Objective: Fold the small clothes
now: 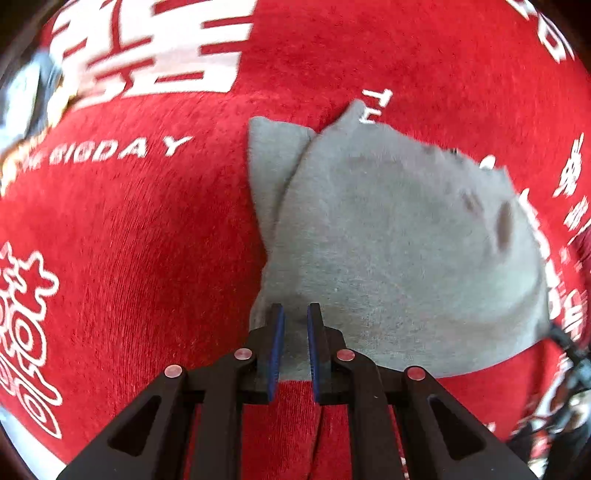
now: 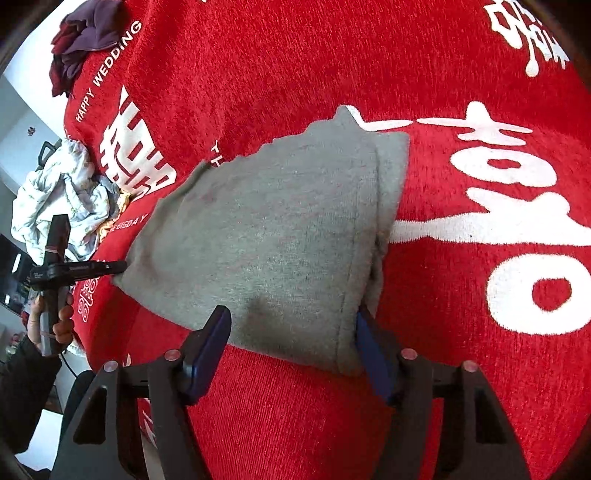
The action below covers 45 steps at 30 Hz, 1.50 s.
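My left gripper (image 1: 295, 314) pinches near hem of folded grey garment (image 1: 388, 240) on red blanket (image 1: 129, 240). Only right wrist view shows my right gripper (image 2: 291, 321), spread, straddling garment's near corner, pads clear; white crumpled clothes (image 2: 62, 192) at nine o'clock, purple pile (image 2: 88, 33) at eleven. Open blanket toward three o'clock.
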Available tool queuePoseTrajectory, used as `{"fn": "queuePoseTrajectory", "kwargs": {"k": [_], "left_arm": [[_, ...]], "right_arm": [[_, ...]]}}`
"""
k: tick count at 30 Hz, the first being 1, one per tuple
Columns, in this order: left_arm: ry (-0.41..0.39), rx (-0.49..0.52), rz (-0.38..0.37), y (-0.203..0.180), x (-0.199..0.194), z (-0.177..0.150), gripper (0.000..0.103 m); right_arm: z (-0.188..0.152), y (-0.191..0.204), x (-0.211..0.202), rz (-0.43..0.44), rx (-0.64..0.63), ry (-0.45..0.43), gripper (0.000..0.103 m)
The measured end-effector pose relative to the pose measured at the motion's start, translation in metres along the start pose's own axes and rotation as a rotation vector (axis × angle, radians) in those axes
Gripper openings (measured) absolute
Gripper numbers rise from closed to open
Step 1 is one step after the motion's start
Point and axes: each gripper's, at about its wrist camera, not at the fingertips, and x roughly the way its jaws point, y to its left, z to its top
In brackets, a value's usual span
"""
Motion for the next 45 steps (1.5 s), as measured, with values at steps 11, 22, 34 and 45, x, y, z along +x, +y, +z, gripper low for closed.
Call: {"fn": "queuePoseTrajectory", "kwargs": {"k": [11,22,34,45], "left_arm": [[-0.019,0.082,0.129,-0.019,0.008,-0.007,0.012],[-0.035,0.089,0.125,-0.021,0.005,-0.010,0.013],[-0.018,0.041,-0.049,-0.009,0.011,-0.009,0.006],[-0.040,0.029,-0.103,0.000,-0.004,-0.032,0.000]], "right_arm": [[0.000,0.005,0.009,-0.018,-0.037,0.024,0.070],[0.001,0.011,0.010,-0.038,-0.066,0.028,0.070],[0.002,0.014,0.013,-0.087,-0.118,0.045,0.021],[-0.001,0.017,-0.012,-0.036,-0.133,-0.002,0.009]]}}
